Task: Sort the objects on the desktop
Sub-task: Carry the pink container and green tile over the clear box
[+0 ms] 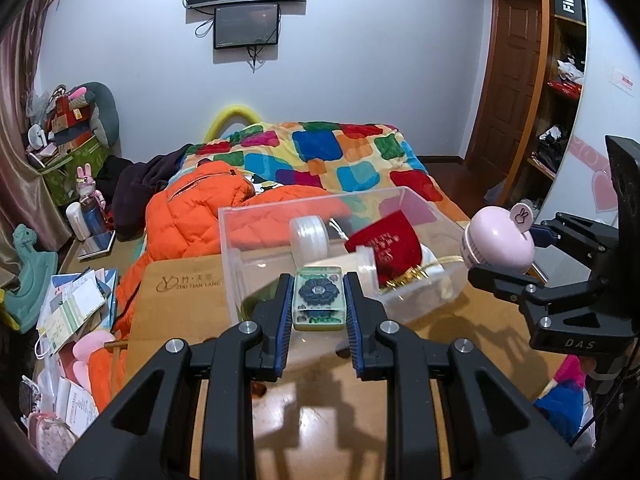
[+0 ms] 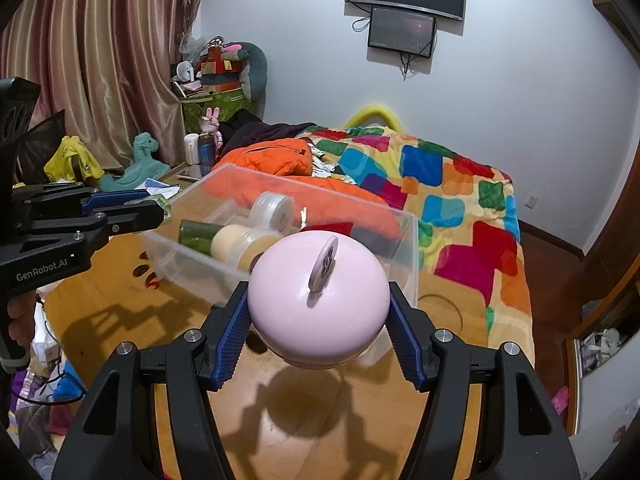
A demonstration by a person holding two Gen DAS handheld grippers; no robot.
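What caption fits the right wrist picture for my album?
Right gripper holds a pink ball above the desk, near the clear box.

"FIIO" stood in white letters on a black box (image 1: 568, 1) high on the shelf at the right. "DAS" was embossed on the body of the right claw (image 1: 505, 276) in the left wrist view. "GenRobot.AI" was printed in white on the body of the left claw (image 2: 154, 210) in the right wrist view. A brown cardboard sheet (image 1: 182, 300) on the tabletop bore a "Y" logo and small letters reading roughly "ZHU TIAN LANG". The red pouch (image 1: 390, 242) in the clear box carried gold characters, too blurred to read.
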